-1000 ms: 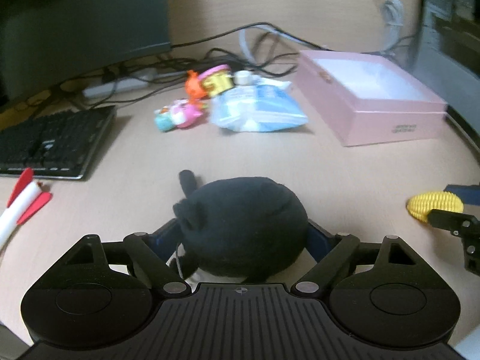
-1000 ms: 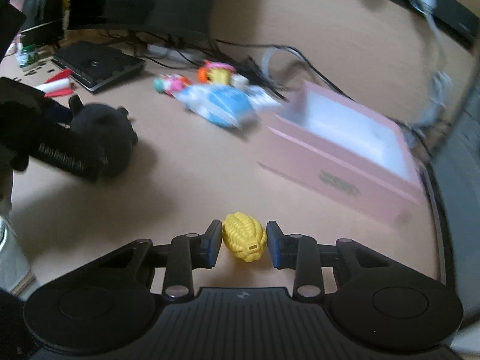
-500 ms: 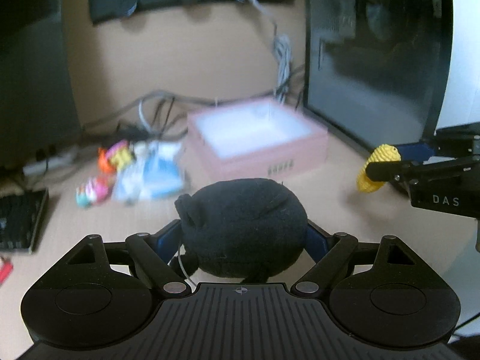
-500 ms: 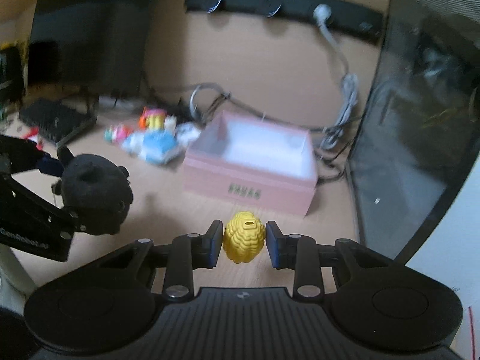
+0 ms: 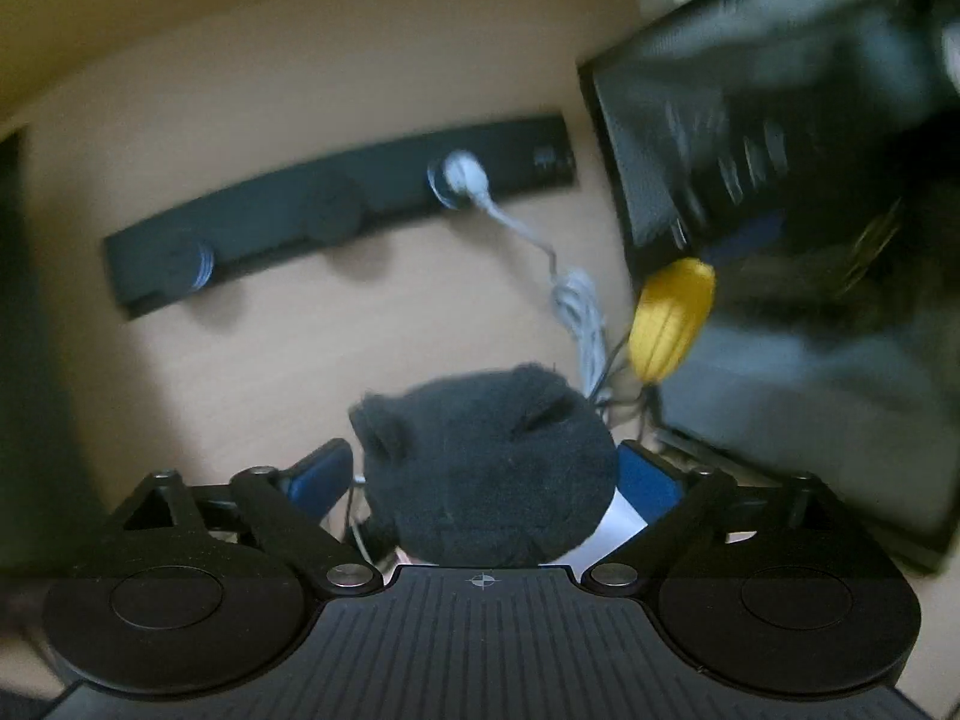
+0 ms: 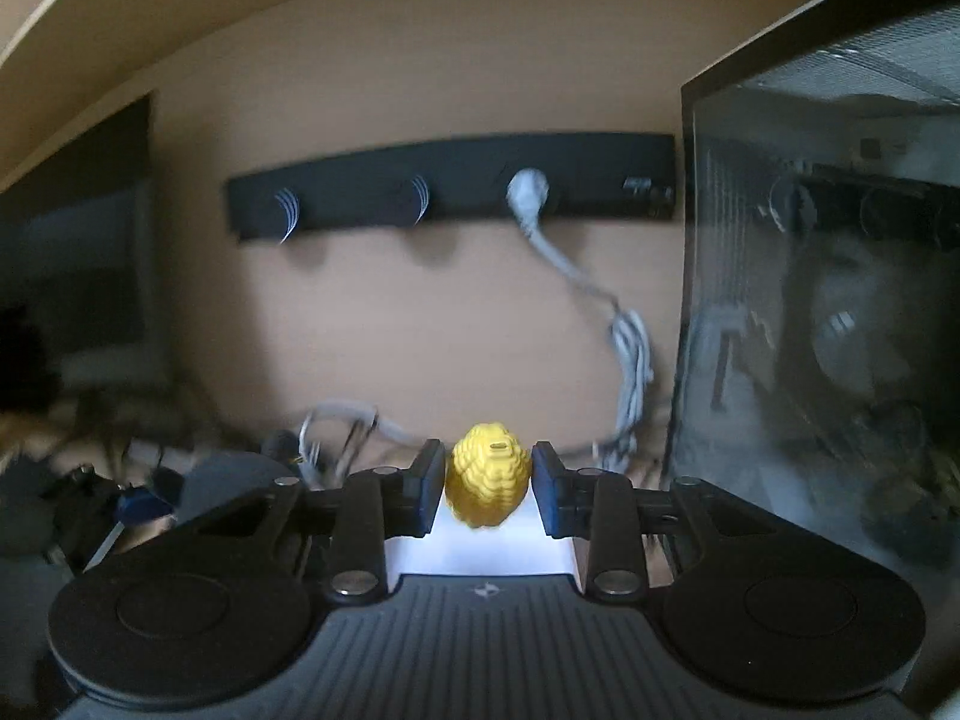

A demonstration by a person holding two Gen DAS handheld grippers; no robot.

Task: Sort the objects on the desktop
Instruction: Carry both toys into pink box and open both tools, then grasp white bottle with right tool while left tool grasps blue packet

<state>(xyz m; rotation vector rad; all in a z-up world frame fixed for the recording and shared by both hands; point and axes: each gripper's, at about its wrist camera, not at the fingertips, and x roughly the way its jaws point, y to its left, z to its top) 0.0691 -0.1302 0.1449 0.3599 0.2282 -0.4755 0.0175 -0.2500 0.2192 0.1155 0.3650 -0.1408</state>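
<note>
Blur softens both views. In the left wrist view, from the left of the frame, we see a dark upright edge, then a black power strip [image 5: 336, 216] fixed to the beige wall, with a white plug [image 5: 462, 177] in it and a grey cable [image 5: 579, 312] hanging down in a bundle. At lower centre sits the left gripper [image 5: 486, 471] with a black plush toy [image 5: 480, 456] between its jaws. These jaws have just been opening and stand wide. A thin gap shows between the left blue pad and the plush, while the right pad lies at the plush's edge, so we read the hold as loose rather than clamped. A sliver of white shows beneath the plush. Right of the plush and higher up hangs a yellow ridged toy [image 5: 669, 318], smeared by blur, in front of a dark glass-sided case [image 5: 780, 240] that fills the right of the frame.

In the right wrist view, the same power strip [image 6: 450, 186] crosses the wall at upper centre. At lower centre the right gripper [image 6: 487, 474] has its jaws drawn close and clamped on the yellow ridged toy [image 6: 489, 480], both pads touching its sides. A white patch lies below it. The case [image 6: 810, 300] stands at right.
</note>
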